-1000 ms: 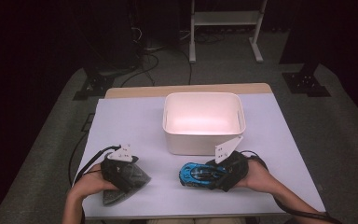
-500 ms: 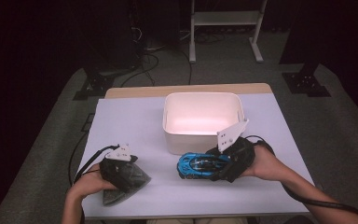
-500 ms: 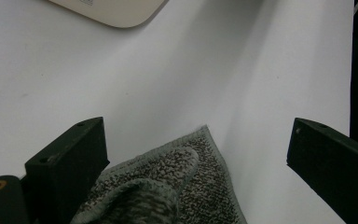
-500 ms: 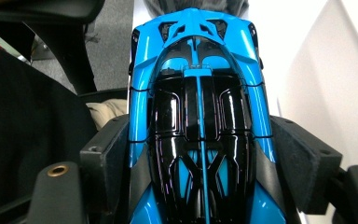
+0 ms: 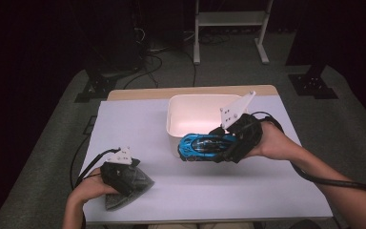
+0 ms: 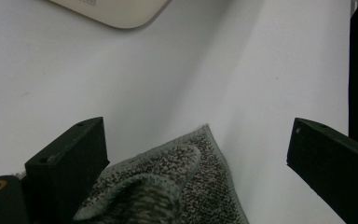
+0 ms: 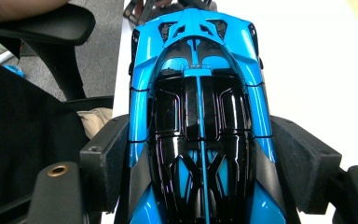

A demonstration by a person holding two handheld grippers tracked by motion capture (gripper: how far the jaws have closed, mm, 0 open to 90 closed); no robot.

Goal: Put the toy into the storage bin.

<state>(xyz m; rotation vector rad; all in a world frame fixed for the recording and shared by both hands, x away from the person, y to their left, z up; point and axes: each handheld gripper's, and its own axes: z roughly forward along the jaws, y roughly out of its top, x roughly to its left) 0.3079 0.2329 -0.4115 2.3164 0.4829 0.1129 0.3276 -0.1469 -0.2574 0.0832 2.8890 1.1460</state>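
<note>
A glossy blue and black toy car [image 5: 202, 144] hangs in the air just in front of the white bin [image 5: 186, 107], with my right gripper [image 5: 220, 148] shut on its sides. In the right gripper view the car [image 7: 198, 107] runs lengthwise between the pads [image 7: 109, 149], nose pointing away. At the near left of the table, my left gripper [image 5: 127, 183] rests over a speckled grey cloth [image 5: 143, 182]. Its jaws stand wide apart in the left gripper view, where the cloth [image 6: 182, 186] lies bunched beside one jaw and well clear of the other.
The white table top [image 5: 138, 129] ends close behind the bin, and dark floor with cables and a stand surrounds it. A corner of the bin [image 6: 116, 11] lies ahead of the left gripper. A black chair [image 7: 51, 28] stands off the table's near edge.
My right gripper has risen off the table with the blue car and moved toward the bin. The left gripper and the cloth have stayed where they were.
</note>
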